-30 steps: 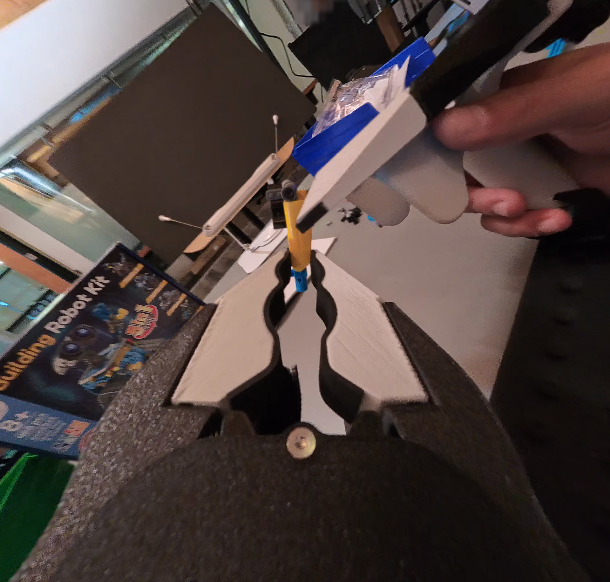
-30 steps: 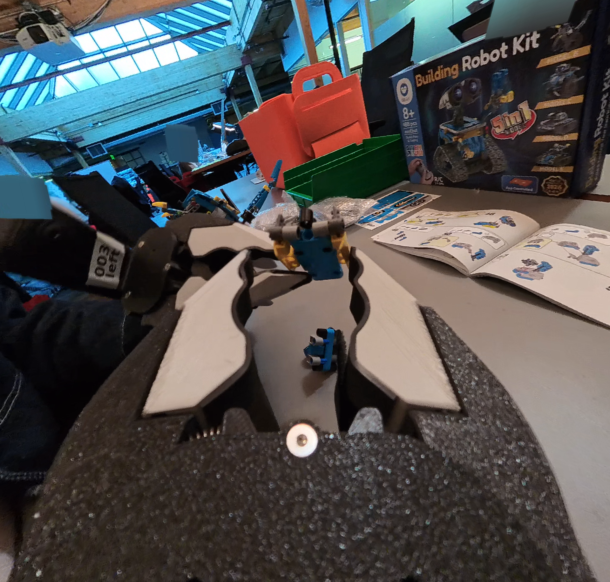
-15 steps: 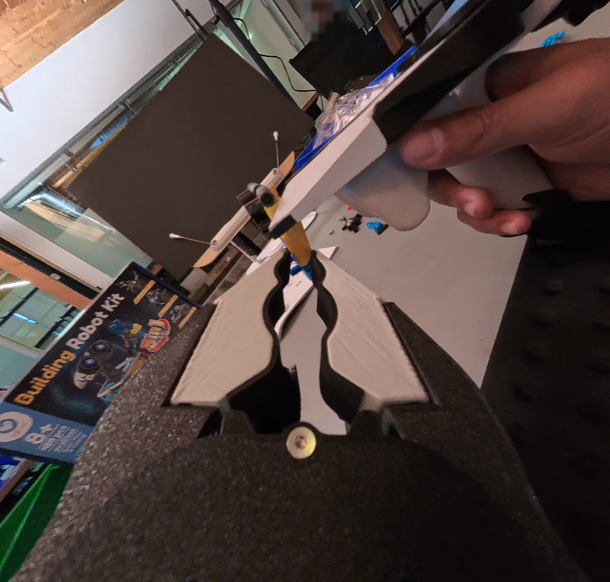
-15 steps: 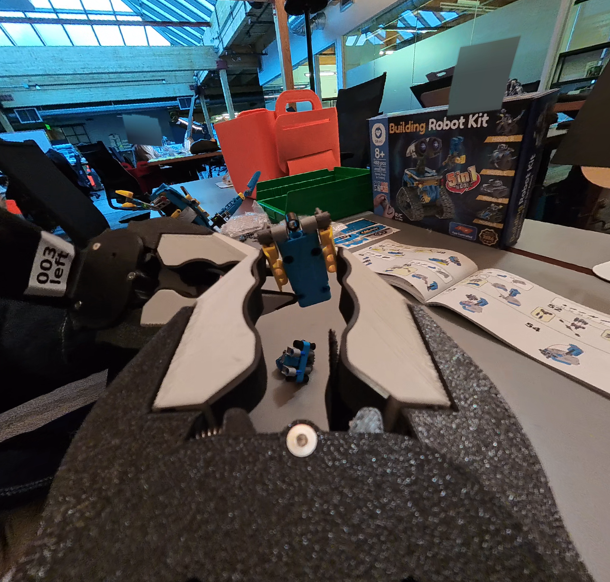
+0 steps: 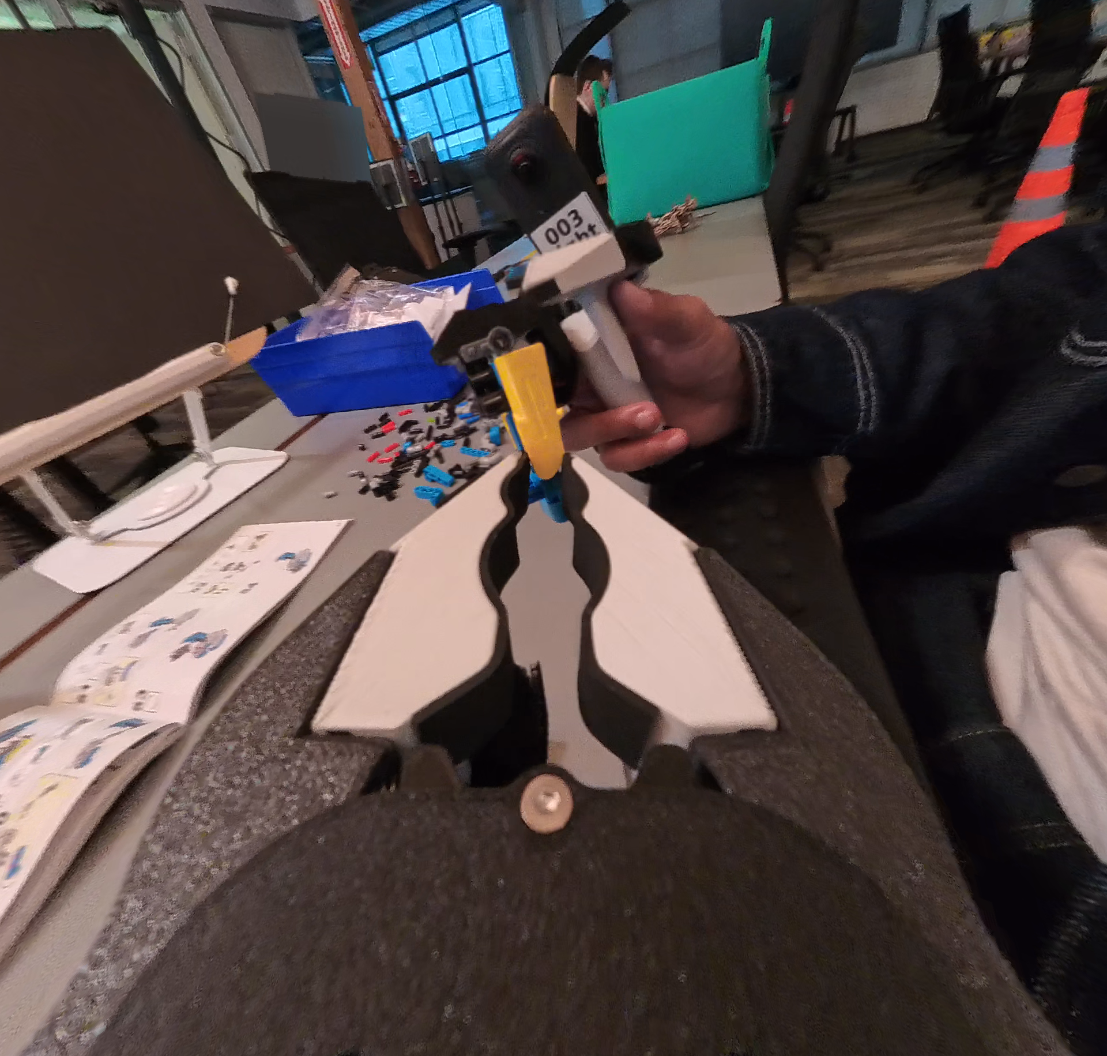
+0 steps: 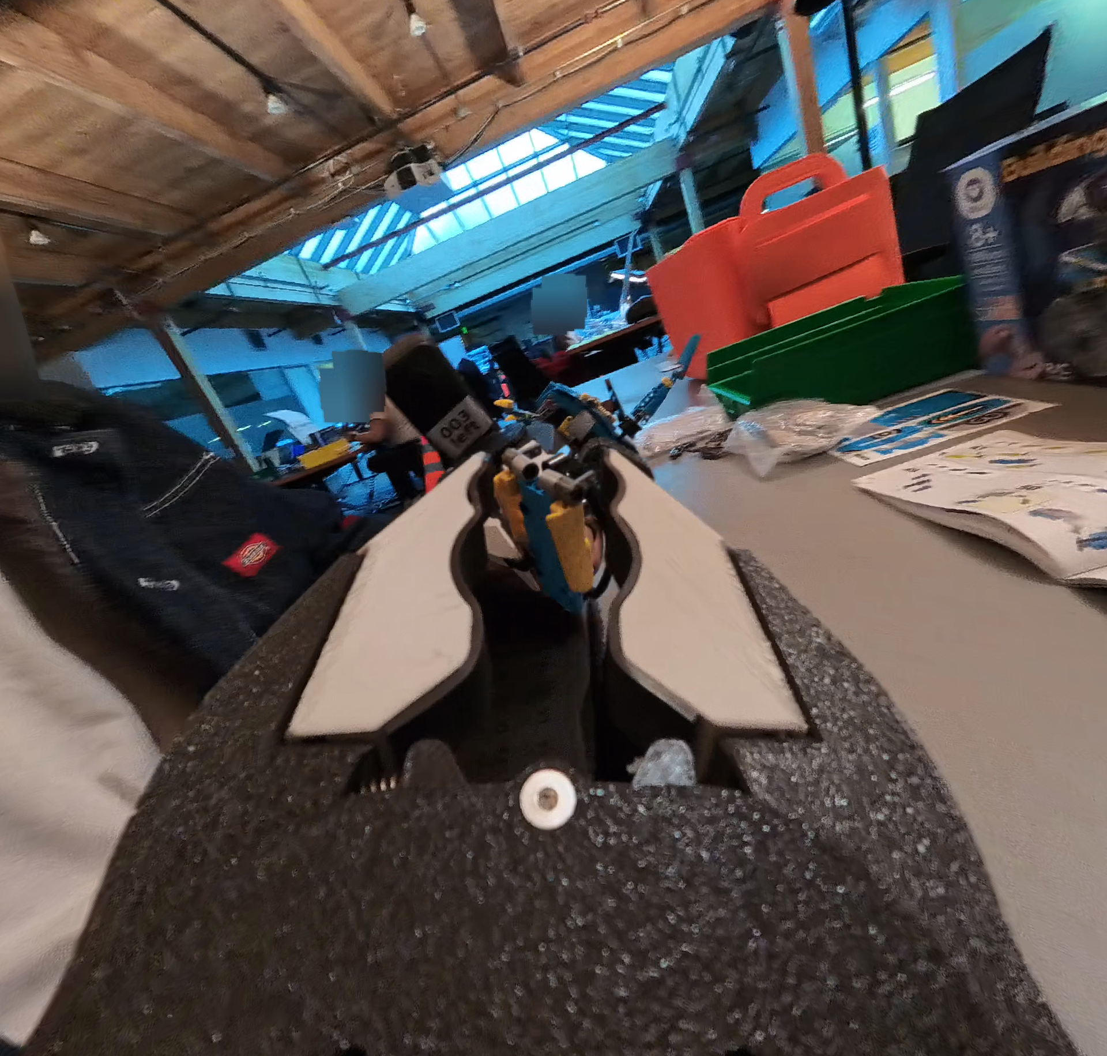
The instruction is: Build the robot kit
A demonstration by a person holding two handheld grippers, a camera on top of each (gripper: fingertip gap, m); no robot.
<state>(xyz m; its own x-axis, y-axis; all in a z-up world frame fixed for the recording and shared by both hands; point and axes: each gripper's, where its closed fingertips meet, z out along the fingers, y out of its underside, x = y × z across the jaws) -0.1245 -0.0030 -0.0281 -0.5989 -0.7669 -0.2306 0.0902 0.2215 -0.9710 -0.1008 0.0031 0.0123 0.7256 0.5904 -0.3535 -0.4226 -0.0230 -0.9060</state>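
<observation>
Left wrist view: the left gripper (image 5: 542, 476) is pinching the lower blue end of a small yellow-and-blue model (image 5: 530, 410), raised above the grey counter (image 5: 335, 488). The right gripper (image 5: 509, 350), in a hand (image 5: 665, 368), is meeting the model's top. Loose pieces (image 5: 419, 452), a blue bin (image 5: 359, 362) and a booklet (image 5: 180, 638) are lying nearby.

Right wrist view: the right gripper (image 6: 548, 482) is sitting half-closed around the model (image 6: 548, 524); whether it grips is unclear. Beyond are a green tray (image 6: 850, 356), an orange case (image 6: 791, 248) and a wooden ceiling (image 6: 299, 68).

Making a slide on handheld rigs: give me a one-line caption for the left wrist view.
Left tool pinching a yellow-and-blue toy piece beside the hand-held right tool, above scattered small parts.
</observation>
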